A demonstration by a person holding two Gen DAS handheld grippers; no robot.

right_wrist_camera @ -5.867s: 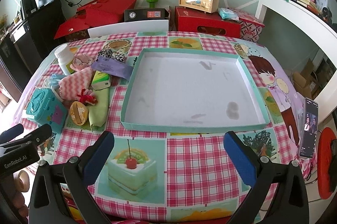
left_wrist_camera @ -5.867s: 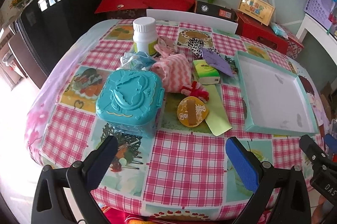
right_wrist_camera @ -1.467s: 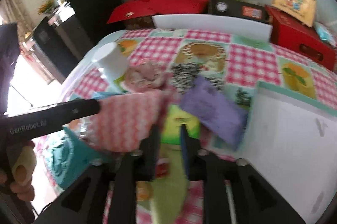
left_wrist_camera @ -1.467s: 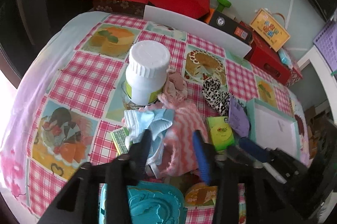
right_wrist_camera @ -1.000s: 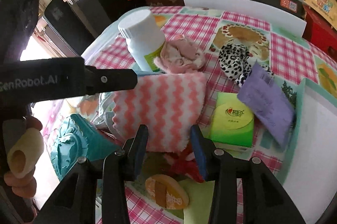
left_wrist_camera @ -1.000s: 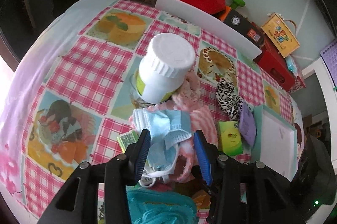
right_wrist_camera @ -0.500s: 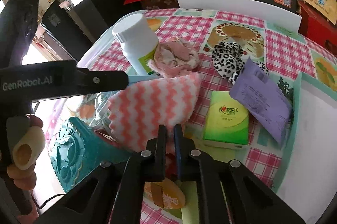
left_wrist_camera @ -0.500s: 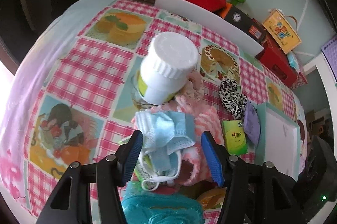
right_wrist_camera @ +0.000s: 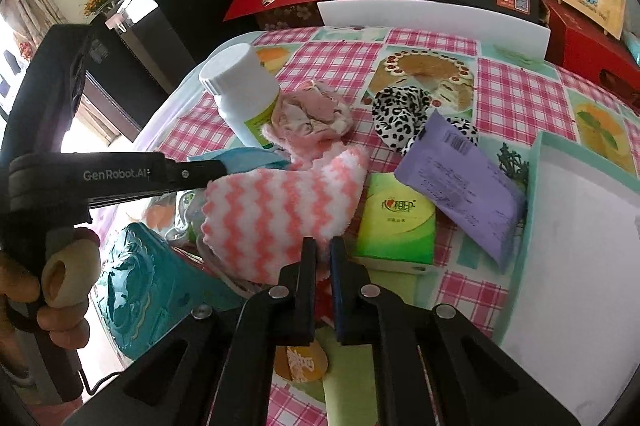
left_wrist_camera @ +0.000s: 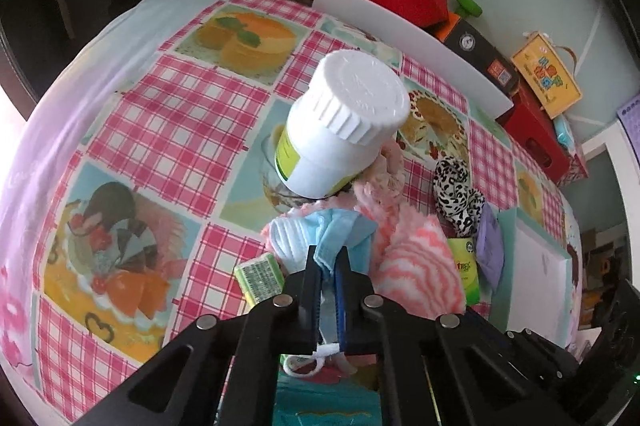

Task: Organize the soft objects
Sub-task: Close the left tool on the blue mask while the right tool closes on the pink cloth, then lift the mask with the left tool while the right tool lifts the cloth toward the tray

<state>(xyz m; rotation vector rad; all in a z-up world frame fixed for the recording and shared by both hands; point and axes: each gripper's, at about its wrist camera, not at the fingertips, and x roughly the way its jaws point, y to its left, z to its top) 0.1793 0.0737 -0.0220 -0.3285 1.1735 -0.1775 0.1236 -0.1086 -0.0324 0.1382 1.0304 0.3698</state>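
Both fisheye cameras ride just behind a gripper and look steeply down along its fingers, close over the cluttered desk point(left_wrist_camera: 168, 114). The left view faces the white bottle point(left_wrist_camera: 340, 122); the right faces the striped cloth point(right_wrist_camera: 280, 210). Both views share the bottle, the cloth and the green pack point(right_wrist_camera: 396, 222).

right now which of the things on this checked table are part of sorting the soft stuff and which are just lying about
Part of the job:
- blue pleated face mask, in the shut left gripper
- pink-and-white zigzag fluffy cloth, its edge in the shut right gripper
- crumpled pale pink fabric
- leopard-print fabric scrunchie
- shallow teal-rimmed tray

Lying about:
- white plastic bottle
- green tissue pack
- purple packet
- teal plastic box
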